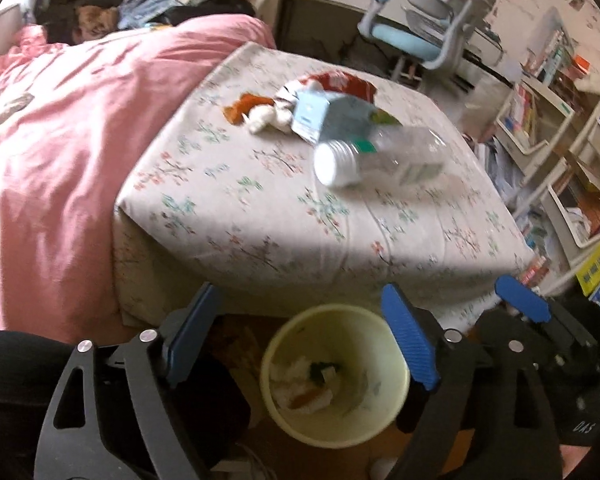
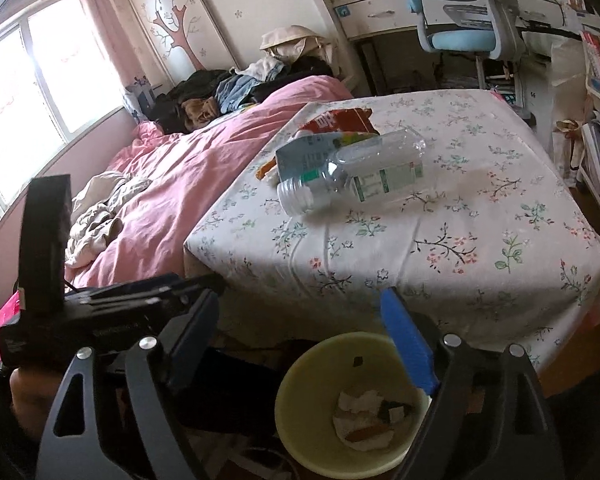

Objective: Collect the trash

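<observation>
In the left wrist view, the left hand-held gripper stood spread wide above the yellow bin on the floor, with nothing between its blue pads. The bin already held crumpled tissue and scraps, so part of the collection appeared done. On the floral bed sheet beyond, the remaining trash lay grouped: a clear plastic bottle on its side nearest, a light blue carton touching it behind, a red wrapper farther back, and white tissue with an orange scrap to the left. The right hand-held gripper appeared at the right edge. In the right wrist view, the right hand-held gripper was likewise spread and empty over the same bin. The bottle and carton lay on the sheet, well apart from the bin. A pink duvet covered the left side of the bed; nothing blocked the reach to the trash.
</observation>
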`<state>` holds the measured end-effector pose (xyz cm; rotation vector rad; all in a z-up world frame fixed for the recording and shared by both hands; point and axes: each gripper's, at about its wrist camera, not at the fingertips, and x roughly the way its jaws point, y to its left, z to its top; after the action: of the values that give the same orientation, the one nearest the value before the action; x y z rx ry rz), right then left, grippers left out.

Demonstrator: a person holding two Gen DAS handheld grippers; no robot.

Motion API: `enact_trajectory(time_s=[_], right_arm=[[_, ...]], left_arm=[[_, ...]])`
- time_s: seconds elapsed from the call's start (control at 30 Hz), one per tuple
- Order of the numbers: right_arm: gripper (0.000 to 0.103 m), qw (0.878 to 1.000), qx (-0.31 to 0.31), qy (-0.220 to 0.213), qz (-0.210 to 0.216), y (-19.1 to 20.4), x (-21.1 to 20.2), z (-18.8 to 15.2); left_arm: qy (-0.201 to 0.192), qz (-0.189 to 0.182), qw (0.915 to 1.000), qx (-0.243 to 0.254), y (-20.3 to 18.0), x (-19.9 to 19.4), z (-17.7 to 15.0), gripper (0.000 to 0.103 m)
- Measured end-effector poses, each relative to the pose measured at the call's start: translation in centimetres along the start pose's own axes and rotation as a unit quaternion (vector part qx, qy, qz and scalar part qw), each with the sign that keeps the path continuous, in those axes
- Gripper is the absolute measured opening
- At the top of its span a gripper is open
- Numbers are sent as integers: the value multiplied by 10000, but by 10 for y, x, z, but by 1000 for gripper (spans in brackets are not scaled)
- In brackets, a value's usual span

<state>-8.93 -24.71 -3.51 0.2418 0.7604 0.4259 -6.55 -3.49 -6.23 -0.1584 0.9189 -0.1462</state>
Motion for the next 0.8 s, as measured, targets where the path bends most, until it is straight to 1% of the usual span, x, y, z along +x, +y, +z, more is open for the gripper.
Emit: enact_trajectory(time_s=[0.23,0.8], right_arm=[[82,9999,-89,96,3,4,7,-3],[85,9998,-76,160,-16,5,11,-5]], left_arm=[[-32,72,9999,-149,8,-1,3,84],[-25,132,9996,-228,9,2,3,88]])
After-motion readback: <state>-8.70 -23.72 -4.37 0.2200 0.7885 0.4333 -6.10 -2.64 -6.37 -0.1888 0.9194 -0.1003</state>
